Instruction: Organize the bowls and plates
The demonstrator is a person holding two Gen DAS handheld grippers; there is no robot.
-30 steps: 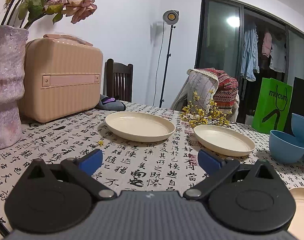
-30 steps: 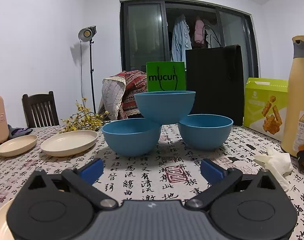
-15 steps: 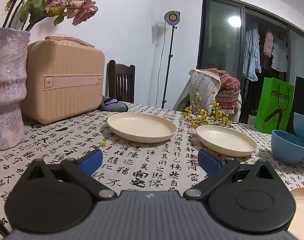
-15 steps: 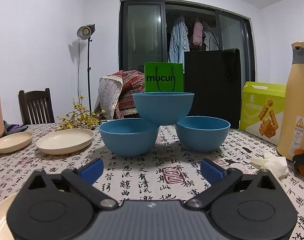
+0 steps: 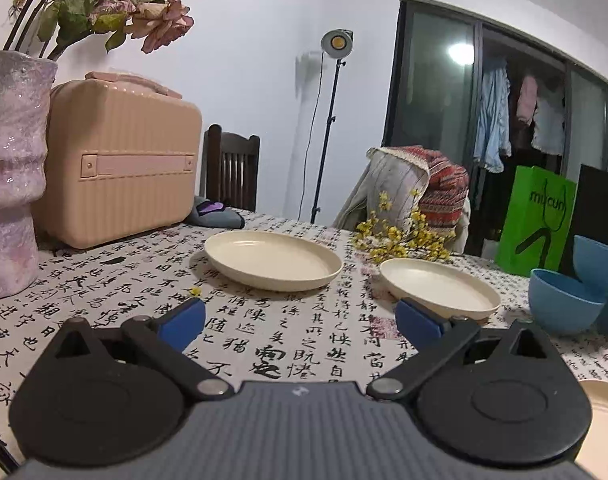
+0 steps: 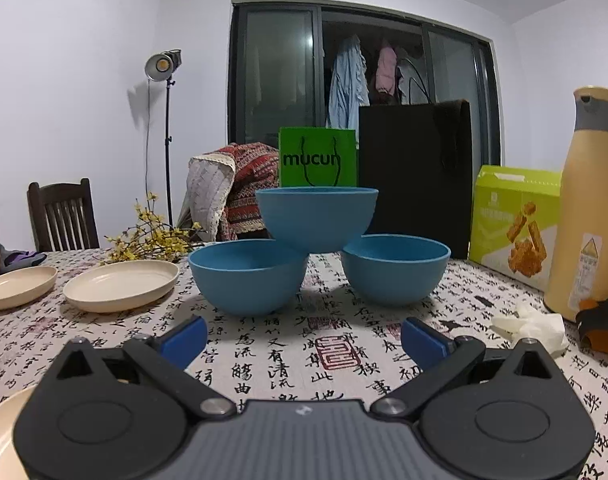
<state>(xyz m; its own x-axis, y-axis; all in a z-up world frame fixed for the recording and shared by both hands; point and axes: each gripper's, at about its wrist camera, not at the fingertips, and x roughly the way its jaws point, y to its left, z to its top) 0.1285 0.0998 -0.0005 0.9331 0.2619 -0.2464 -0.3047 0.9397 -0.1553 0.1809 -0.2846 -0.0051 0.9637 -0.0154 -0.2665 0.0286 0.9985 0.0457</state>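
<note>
Two cream plates lie on the printed tablecloth ahead of my left gripper [image 5: 300, 322]: a larger one [image 5: 273, 260] and a smaller one [image 5: 440, 288] to its right. A third cream plate [image 5: 602, 420] shows at the lower right edge. My left gripper is open and empty. In the right wrist view three blue bowls stand ahead: a left one [image 6: 248, 276], a right one [image 6: 395, 268], and a third [image 6: 316, 216] resting on both. My right gripper [image 6: 304, 338] is open and empty, short of the bowls. The plates [image 6: 120, 285] lie to its left.
A pink vase [image 5: 10, 168] and a beige case [image 5: 120, 160] stand at the left. Yellow flowers [image 5: 400, 236], a green bag [image 6: 318, 158] and a black bag [image 6: 416, 172] stand behind. A yellow-green box [image 6: 516, 224], a tan bottle [image 6: 588, 200] and a white tissue [image 6: 532, 326] are right.
Both grippers have drifted slightly; the views tilt a little and the plates and bowls sit lower and nearer. Both grippers stay open and nothing was taken hold of.
</note>
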